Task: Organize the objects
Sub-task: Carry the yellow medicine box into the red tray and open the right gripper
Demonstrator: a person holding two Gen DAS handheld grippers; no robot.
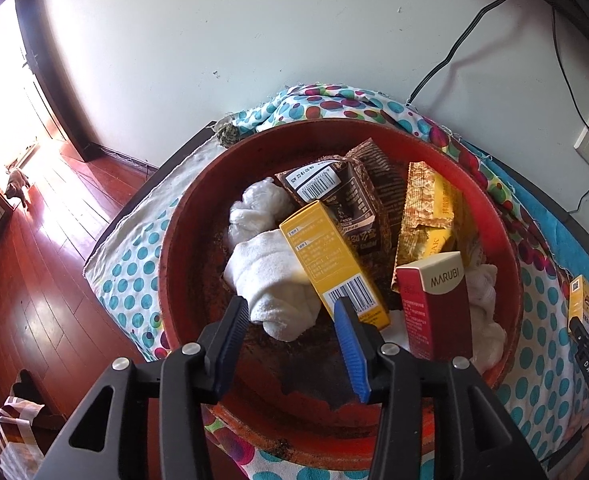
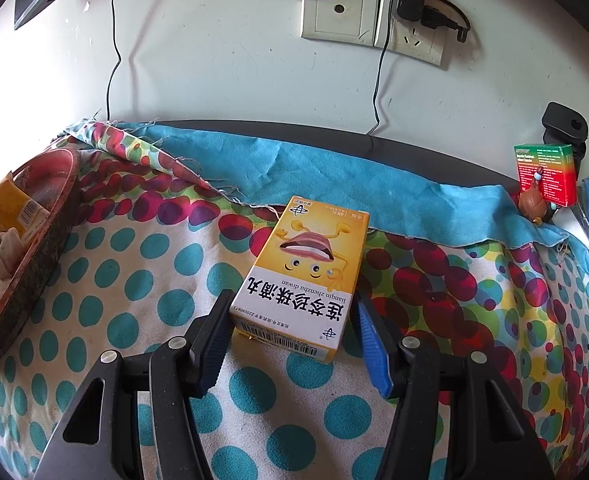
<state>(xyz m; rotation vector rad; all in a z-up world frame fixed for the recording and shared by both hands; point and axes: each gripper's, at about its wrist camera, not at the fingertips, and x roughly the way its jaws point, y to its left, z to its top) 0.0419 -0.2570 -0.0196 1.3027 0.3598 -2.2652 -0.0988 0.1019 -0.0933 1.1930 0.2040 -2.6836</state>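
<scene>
Boxes and packets already fill my red basin point(image 1: 498, 248): in the left wrist view I see a yellow barcode box point(image 1: 334, 264) in the centre, a dark red MARUBI box point(image 1: 434, 304) at centre right, a brown carton point(image 1: 330, 196) and a gold wrapper point(image 1: 426, 208) above them, all lying over white cloths point(image 1: 270, 280). My left gripper point(image 1: 294, 320) hangs over the basin's near side at the lower centre of the frame, jaws apart and holding nothing; the right-hand pad sits just in front of the yellow barcode box's lower end, but I see no pinch on it.

In the right wrist view, 1 yellow cartoon box point(image 2: 302, 276) lies flat on the spotted cloth point(image 2: 134, 280) covering the surface, in the middle of the frame. My right gripper point(image 2: 290, 332) has its jaws partly open, 1 on each side of that box's near end; whether the pads press it I cannot tell. A green and red box point(image 2: 546, 176) stands at the upper right, well apart from the basin.

I judge the sorting mostly done, with at least these 2 boxes left.
</scene>
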